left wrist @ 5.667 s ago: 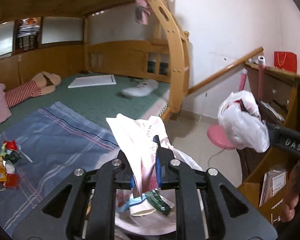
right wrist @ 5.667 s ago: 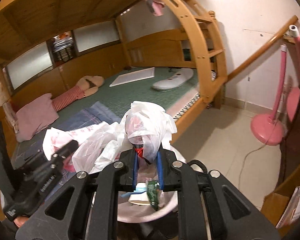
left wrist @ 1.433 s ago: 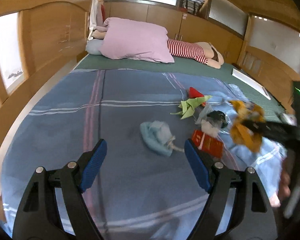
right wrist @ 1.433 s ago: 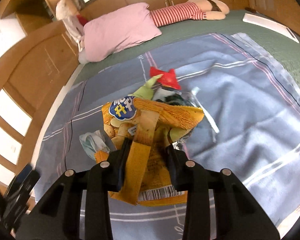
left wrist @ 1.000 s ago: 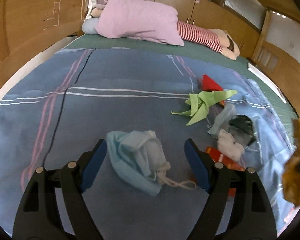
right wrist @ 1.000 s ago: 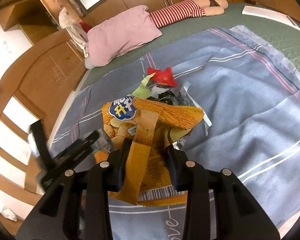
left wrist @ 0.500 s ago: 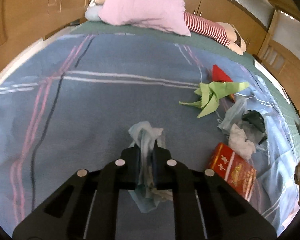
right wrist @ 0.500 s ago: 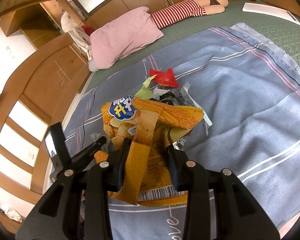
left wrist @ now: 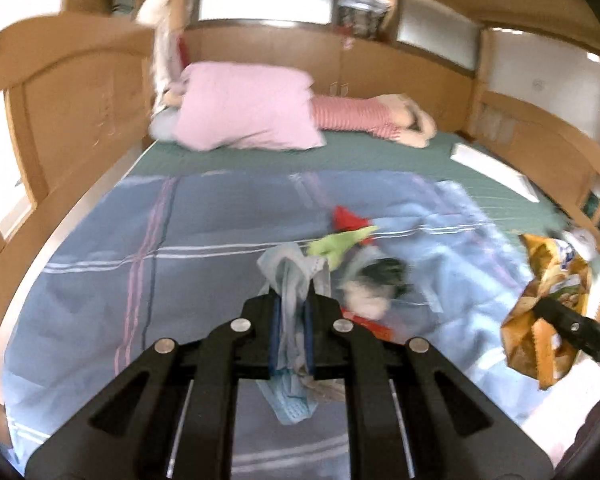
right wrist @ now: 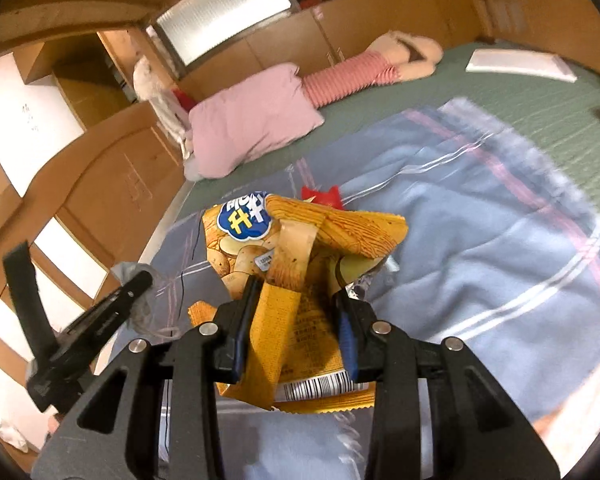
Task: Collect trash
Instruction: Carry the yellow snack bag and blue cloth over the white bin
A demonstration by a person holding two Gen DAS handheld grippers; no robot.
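On the bed: the blue striped blanket (left wrist: 100, 280) covers the near half; the green mattress (left wrist: 380, 156) and pink pillow (left wrist: 248, 112) lie toward 12 o'clock.
Step in hand: judged as lift-and-carry; both grippers are loaded, and the bin is not in view.
Remaining trash pile: red scrap (left wrist: 346, 216), green paper (left wrist: 336, 244), dark and white wrappers (left wrist: 376, 284) lie close together on the blanket at 1 o'clock from the left gripper; blur hides finer detail.
Chip bag (right wrist: 296, 264): orange, crumpled, held by its lower part; its upper half stands free above the fingers.
Right gripper (right wrist: 296, 336): closed partway on the chip bag, jaws kept apart by the folded foil.
Face mask (left wrist: 290, 280): pale blue, pinched mid-body, one end above the jaws and the other hanging below with its loops.
Left gripper (left wrist: 292, 340): jaws nearly together, clamped on the face mask.
Procedure: raise both loads clear of the blanket before travelling, so the hanging end of the mask does not drag the pile.
Caution: hold clamping pressure constant; the foil looks slippery and may slide out.
Caution: keep the two grippers apart in transit to prevent the loops snagging on the bag.
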